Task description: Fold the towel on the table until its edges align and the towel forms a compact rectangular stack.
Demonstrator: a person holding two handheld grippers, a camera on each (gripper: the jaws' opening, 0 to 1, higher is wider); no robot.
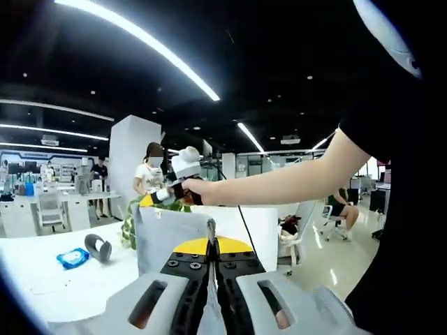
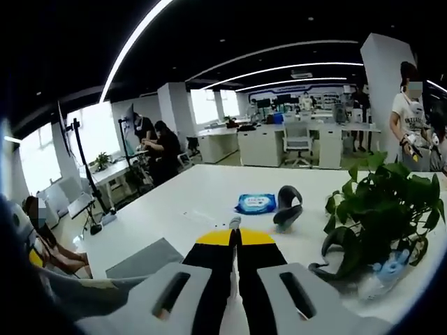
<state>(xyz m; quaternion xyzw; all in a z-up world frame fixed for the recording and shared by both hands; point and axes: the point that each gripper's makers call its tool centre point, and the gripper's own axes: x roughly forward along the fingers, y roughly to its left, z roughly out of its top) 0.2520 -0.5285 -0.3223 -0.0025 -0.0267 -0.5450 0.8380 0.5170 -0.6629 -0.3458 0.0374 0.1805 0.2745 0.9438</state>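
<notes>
You hold the grey towel [image 1: 171, 234] lifted off the white desk [image 1: 63, 276], hanging flat and upright, its top corners pinched in the closed jaws of your left gripper [image 1: 211, 241] and right gripper [image 2: 235, 225].

White bench [image 2: 174, 202] carries a blue wipes packet [image 2: 255, 203] just beside a dark curved object [image 2: 287, 206]. A green potted plant [image 2: 380, 206] stands at the bench's right. Office desks, chairs and several people occupy the background
</notes>
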